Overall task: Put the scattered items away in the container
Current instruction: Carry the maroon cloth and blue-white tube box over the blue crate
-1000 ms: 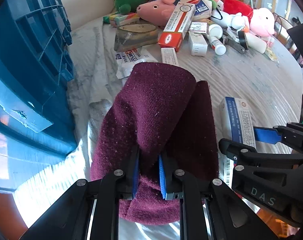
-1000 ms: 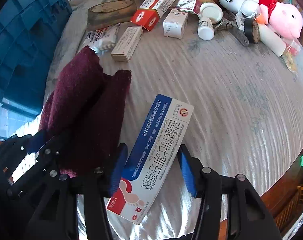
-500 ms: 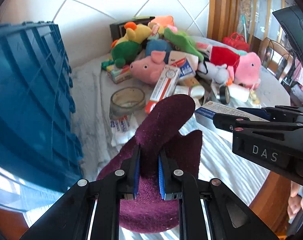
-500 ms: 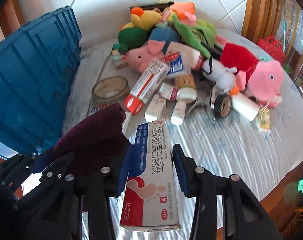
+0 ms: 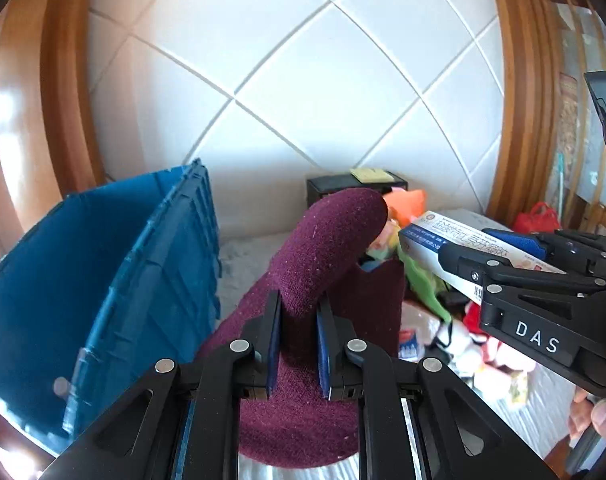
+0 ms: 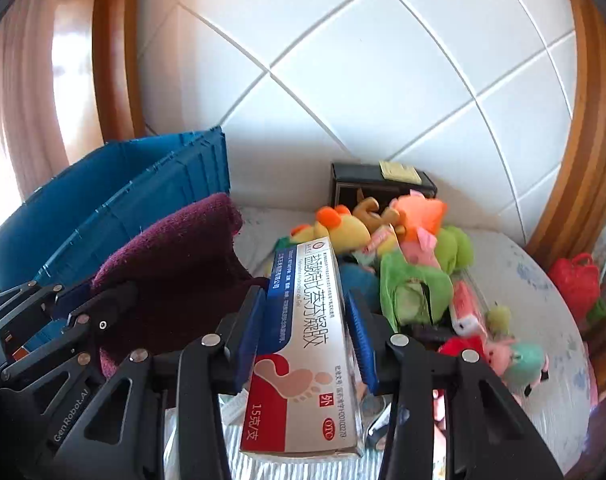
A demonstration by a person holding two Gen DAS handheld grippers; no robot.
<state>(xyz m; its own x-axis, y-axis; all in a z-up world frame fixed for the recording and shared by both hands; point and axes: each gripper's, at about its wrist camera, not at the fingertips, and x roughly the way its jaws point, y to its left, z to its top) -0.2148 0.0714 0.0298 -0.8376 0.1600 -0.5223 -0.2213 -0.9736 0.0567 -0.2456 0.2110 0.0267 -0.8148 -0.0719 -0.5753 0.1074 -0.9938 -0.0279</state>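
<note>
Our left gripper (image 5: 297, 340) is clenched on the maroon knitted fabric (image 5: 323, 264), raised beside the blue ribbed plastic crate (image 5: 103, 280). Our right gripper (image 6: 305, 336) grasps the white-and-blue cardboard ointment box (image 6: 303, 344) above the plush-toy pile (image 6: 415, 256).

Surface: round table (image 6: 543, 280) under a pale cloth, seen from the right wrist.
At 9 o'clock: blue crate (image 6: 115, 208) standing on it.
At 12 o'clock: black box (image 6: 383, 184) against the tiled wall.
Centre to 3 o'clock: heap of plush toys (image 6: 419, 252); small cartons, blurred.
</note>
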